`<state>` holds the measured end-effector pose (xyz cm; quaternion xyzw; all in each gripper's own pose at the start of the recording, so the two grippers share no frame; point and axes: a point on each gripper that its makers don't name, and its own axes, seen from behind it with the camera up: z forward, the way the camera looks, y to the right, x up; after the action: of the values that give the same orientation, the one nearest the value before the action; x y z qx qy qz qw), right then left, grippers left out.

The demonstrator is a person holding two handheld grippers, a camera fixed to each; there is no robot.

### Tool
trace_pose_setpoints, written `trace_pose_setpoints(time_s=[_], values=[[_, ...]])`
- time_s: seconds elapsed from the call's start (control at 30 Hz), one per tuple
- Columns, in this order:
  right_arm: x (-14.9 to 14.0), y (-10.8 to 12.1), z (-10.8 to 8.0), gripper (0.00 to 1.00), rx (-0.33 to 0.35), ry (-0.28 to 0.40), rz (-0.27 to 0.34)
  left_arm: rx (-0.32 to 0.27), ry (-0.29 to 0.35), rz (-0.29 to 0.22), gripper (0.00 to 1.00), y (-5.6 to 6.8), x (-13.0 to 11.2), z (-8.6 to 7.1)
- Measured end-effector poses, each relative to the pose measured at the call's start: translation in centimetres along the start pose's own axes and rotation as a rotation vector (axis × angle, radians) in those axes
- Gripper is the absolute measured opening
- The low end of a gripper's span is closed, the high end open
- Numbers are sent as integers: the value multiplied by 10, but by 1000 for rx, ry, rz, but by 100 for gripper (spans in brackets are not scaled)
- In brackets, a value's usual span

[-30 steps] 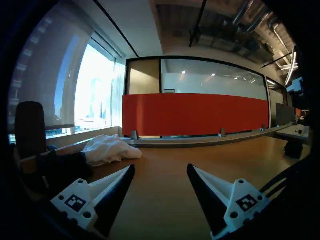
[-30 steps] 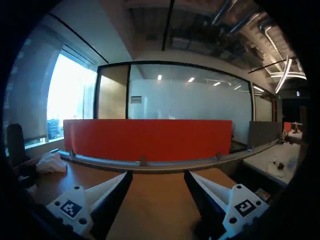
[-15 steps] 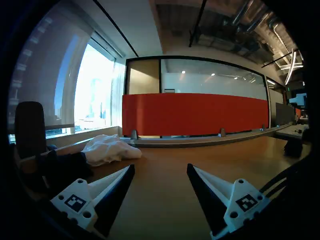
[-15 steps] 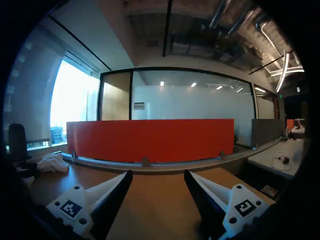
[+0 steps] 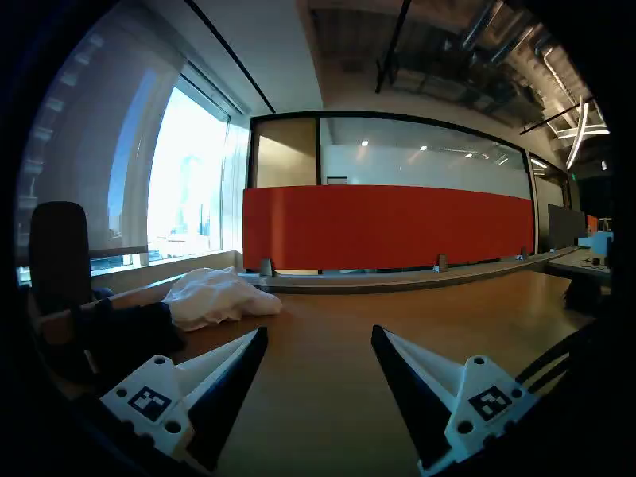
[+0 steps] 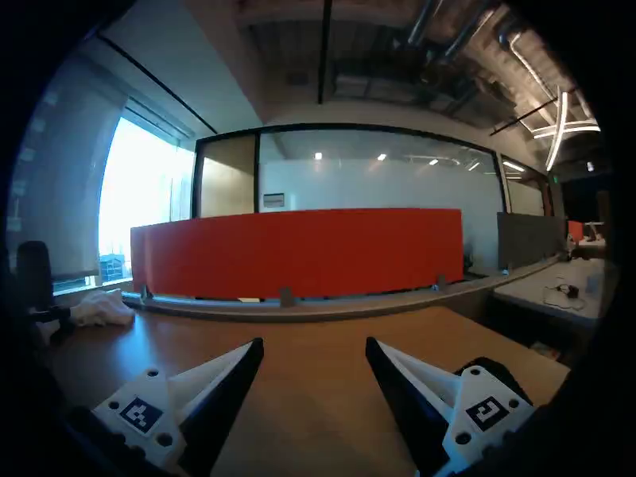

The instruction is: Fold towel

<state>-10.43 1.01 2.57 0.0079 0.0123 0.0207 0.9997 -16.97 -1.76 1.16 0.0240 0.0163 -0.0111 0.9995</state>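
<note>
A crumpled white towel (image 5: 216, 296) lies on the wooden table (image 5: 334, 381), ahead and to the left of my left gripper (image 5: 318, 340), near the table's back edge. The left gripper hovers low over the wood, open and holding nothing. In the right gripper view the same towel (image 6: 102, 308) is small and far off at the left. My right gripper (image 6: 314, 351) is open too, with bare tabletop (image 6: 318, 374) between its fingers.
A red divider panel (image 5: 387, 226) runs along the table's far edge, with a glass wall behind it. A dark chair back (image 5: 59, 254) and a dark heap (image 5: 127, 330) sit left of the towel. A dark object (image 5: 583, 292) rests at the right. Another desk (image 6: 556, 290) stands beyond.
The right gripper has dropped lower towards the table, so more tabletop is in its view. The left gripper has stayed put, and the towel has not moved.
</note>
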Motion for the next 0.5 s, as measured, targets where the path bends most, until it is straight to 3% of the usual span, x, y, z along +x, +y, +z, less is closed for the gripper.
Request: trace_pose_setpoints(time_s=[0.5], values=[[-32,-6,-3,99,9,-5,-4,0,0,0,97,0,0,0]])
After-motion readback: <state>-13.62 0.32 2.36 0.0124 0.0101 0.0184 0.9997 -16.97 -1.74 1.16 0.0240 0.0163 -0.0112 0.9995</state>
